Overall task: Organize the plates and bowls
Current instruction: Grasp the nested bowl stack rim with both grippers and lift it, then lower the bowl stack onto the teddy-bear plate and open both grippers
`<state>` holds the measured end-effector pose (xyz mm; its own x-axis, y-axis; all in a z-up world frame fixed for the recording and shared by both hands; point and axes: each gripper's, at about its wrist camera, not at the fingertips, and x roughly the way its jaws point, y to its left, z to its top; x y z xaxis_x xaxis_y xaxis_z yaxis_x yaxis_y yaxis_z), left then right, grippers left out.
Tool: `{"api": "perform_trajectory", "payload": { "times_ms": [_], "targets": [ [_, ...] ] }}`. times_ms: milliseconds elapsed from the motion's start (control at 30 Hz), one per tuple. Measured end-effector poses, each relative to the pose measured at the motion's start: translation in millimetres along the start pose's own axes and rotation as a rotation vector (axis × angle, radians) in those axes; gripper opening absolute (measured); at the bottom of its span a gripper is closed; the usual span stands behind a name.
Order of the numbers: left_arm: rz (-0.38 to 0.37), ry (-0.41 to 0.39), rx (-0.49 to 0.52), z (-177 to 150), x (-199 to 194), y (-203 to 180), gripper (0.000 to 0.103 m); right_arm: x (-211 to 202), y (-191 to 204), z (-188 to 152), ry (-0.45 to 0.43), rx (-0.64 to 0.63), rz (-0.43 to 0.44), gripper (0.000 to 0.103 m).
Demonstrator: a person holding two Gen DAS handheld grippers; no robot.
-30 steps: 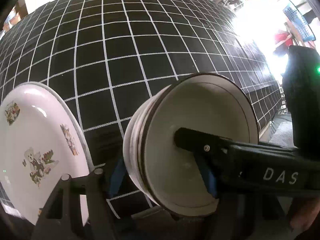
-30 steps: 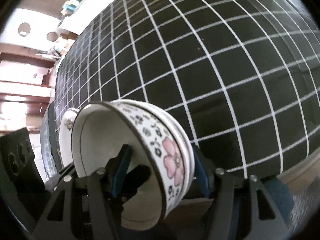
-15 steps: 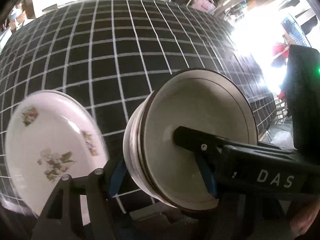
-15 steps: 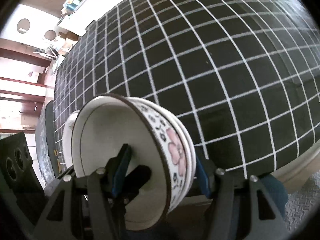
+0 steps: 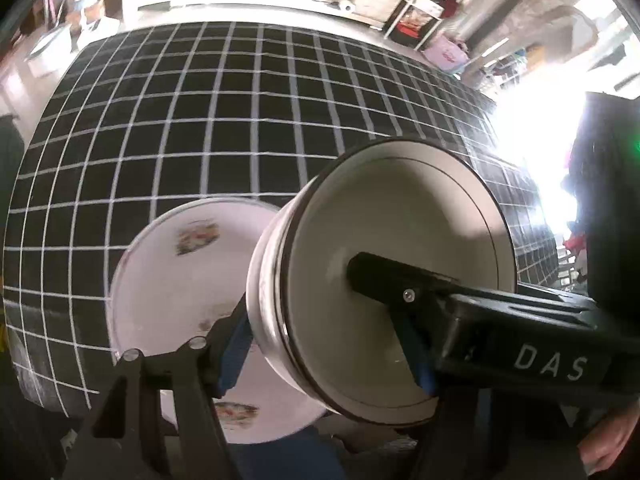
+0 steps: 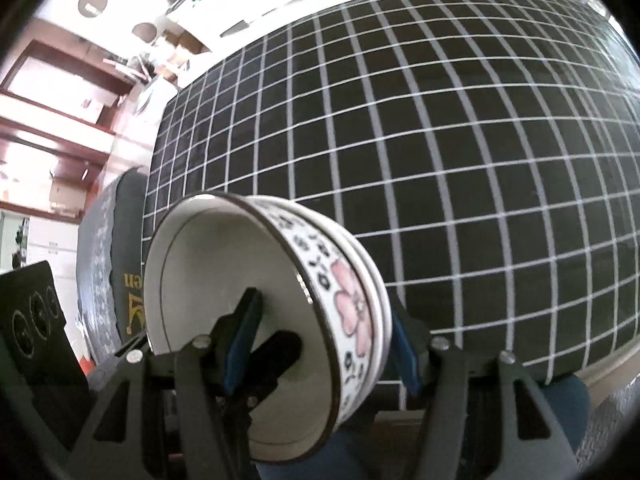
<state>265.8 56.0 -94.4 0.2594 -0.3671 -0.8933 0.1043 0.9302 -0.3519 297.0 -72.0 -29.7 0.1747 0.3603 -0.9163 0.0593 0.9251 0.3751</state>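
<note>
A stack of white bowls (image 5: pixel 400 264) with dark rims and a pink flower pattern (image 6: pixel 352 300) is held tipped on its side above the near table edge. My left gripper (image 5: pixel 328 344) is shut on the stack's rim. My right gripper (image 6: pixel 320 344) is shut on the same stack, one finger inside, one outside. A white plate (image 5: pixel 172 280) with flower prints lies on the black gridded tablecloth (image 5: pixel 240 120) at the near edge, left of and partly behind the bowls. The plate is hidden in the right wrist view.
The tablecloth (image 6: pixel 440 120) stretches far behind the bowls. A dark chair or cushion (image 6: pixel 108 264) stands off the table's left side. Shelves and clutter (image 5: pixel 400 4) lie beyond the far edge.
Both grippers have risen and pulled back with the bowl stack, so more table shows. The plate now appears further right and closer behind the bowls in the left wrist view.
</note>
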Motion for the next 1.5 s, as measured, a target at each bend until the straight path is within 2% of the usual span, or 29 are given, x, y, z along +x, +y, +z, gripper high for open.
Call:
{"api": "perform_trajectory", "payload": {
  "times_ms": [233, 567, 967, 1067, 1233, 1500],
  "targets": [
    [0.0, 0.014, -0.053, -1.1, 10.1, 41.4, 0.065, 38.1, 28.7, 6.4, 0.056, -0.046, -0.013, 0.064],
    [-0.008, 0.012, -0.072, -7.3, 12.1, 57.8, 0.065, 52.7, 37.1, 8.8, 0.075, -0.06, -0.024, 0.064],
    [0.033, -0.009, -0.045, -10.7, 11.6, 51.6, 0.064, 53.5, 25.3, 6.6, 0.074, -0.056, 0.043, 0.065],
    [0.056, -0.025, -0.048, -7.1, 7.4, 52.0, 0.064, 45.2, 27.5, 6.2, 0.037, -0.092, 0.01, 0.065],
    [0.09, -0.057, -0.058, -3.7, -9.1, 54.0, 0.064, 33.5, 24.7, 6.7, 0.003, -0.113, -0.003, 0.065],
    [0.12, -0.114, -0.084, -17.6, -46.1, 48.1, 0.064, 9.5, 16.2, -6.3, -0.038, -0.098, 0.034, 0.065]
  ]
}}
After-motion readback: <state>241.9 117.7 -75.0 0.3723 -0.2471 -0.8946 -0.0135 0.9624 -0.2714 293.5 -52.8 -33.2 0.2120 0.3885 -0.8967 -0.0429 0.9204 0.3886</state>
